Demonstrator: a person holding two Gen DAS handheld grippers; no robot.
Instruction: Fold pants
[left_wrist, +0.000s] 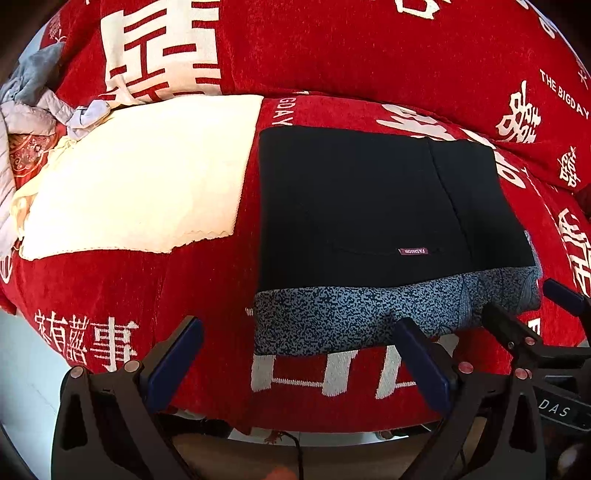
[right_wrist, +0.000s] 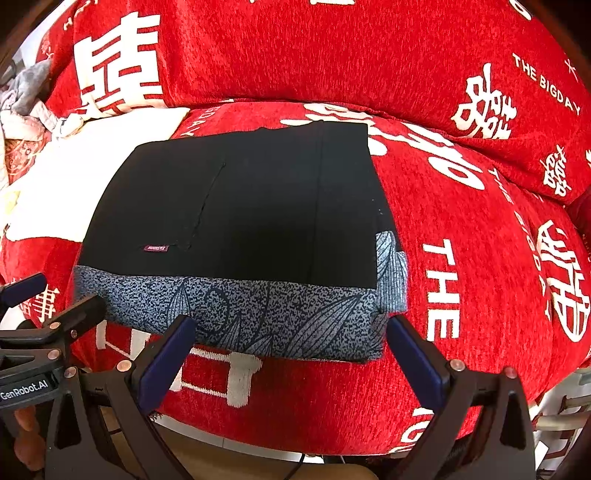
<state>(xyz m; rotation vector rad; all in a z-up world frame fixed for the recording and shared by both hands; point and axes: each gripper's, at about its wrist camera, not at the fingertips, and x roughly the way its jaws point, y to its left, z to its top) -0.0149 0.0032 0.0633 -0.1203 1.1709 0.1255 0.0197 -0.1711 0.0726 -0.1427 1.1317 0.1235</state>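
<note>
The black pants (left_wrist: 369, 203) (right_wrist: 251, 206) lie folded into a flat rectangle on the red sofa seat, with a small pink label facing up. Under them shows a blue-grey speckled garment (left_wrist: 351, 314) (right_wrist: 258, 317) with a leaf print, its near strip sticking out toward me. My left gripper (left_wrist: 295, 332) stands open just in front of that strip's left end, holding nothing. My right gripper (right_wrist: 291, 328) is open too, its fingers straddling the strip's near edge without closing on it. The right gripper's fingers (left_wrist: 517, 328) appear at the right of the left wrist view.
A cream cloth (left_wrist: 140, 177) (right_wrist: 66, 177) lies flat on the seat left of the pants. Crumpled grey clothing (left_wrist: 33, 92) is piled at the far left. The red sofa cover (right_wrist: 461, 258) with white characters drapes over seat and backrest; floor shows below the front edge.
</note>
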